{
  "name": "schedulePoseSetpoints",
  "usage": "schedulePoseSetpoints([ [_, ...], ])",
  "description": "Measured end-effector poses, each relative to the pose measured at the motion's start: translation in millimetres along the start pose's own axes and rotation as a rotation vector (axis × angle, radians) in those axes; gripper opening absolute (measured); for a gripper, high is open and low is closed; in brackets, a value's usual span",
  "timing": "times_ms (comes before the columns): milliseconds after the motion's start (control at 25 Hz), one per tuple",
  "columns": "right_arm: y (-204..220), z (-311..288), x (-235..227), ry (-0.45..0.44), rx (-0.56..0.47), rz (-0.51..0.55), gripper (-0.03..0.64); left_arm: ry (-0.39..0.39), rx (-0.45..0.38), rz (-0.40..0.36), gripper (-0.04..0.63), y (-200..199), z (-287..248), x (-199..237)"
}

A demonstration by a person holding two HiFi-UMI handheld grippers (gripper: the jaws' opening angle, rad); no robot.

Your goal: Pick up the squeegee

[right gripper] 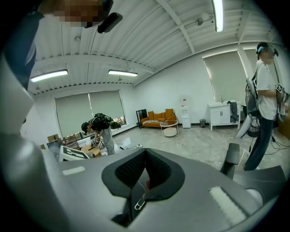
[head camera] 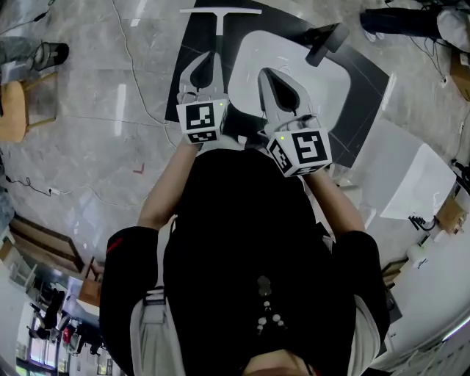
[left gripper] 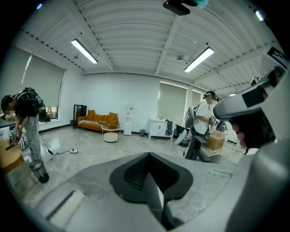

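Note:
The squeegee (head camera: 220, 15) is a white T-shaped tool lying on a dark mat (head camera: 367, 81) on the floor, at the top of the head view. My left gripper (head camera: 204, 59) is held in the air just short of its handle, with its jaws closed together and nothing between them. My right gripper (head camera: 267, 73) is beside it to the right, over a white rounded board (head camera: 323, 81), also shut and empty. Both gripper views look out level across the room, past the left gripper (left gripper: 149, 156) and the right gripper (right gripper: 145, 152); the squeegee is not in either.
A black handheld tool (head camera: 327, 40) lies at the board's far edge. A thin cable (head camera: 132, 66) runs over the marble floor on the left, near a wooden stool (head camera: 15, 110). A white panel (head camera: 415, 183) lies at right. Other people stand around the room.

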State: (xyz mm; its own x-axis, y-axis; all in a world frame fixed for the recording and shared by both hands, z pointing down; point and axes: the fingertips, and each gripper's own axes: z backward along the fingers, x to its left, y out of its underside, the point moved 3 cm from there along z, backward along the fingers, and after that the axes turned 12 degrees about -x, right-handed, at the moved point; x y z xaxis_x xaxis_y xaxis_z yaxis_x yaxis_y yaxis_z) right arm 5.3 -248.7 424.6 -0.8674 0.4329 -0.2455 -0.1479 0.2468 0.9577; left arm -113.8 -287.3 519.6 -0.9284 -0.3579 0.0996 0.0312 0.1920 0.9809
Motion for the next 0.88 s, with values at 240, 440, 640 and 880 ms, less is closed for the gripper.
schedulePoseSetpoints([
  [240,6.7,-9.0,-13.7,-0.012,0.01,-0.005,0.002,-0.012,0.034,-0.035,0.002,23.2,-22.7,5.6],
  [440,15.0,-17.4,-19.0,-0.044,0.036,-0.031,0.002,-0.066,0.085,-0.039,0.002,41.3,-37.2,12.7],
  [640,26.7,-25.3,-25.2,-0.065,0.065,-0.054,0.002,-0.11,0.143,-0.017,0.029,59.6,-46.4,19.5],
  [880,39.1,-31.1,-38.3,-0.053,0.099,-0.106,0.002,-0.128,0.225,0.01,0.102,84.6,-59.7,19.3],
])
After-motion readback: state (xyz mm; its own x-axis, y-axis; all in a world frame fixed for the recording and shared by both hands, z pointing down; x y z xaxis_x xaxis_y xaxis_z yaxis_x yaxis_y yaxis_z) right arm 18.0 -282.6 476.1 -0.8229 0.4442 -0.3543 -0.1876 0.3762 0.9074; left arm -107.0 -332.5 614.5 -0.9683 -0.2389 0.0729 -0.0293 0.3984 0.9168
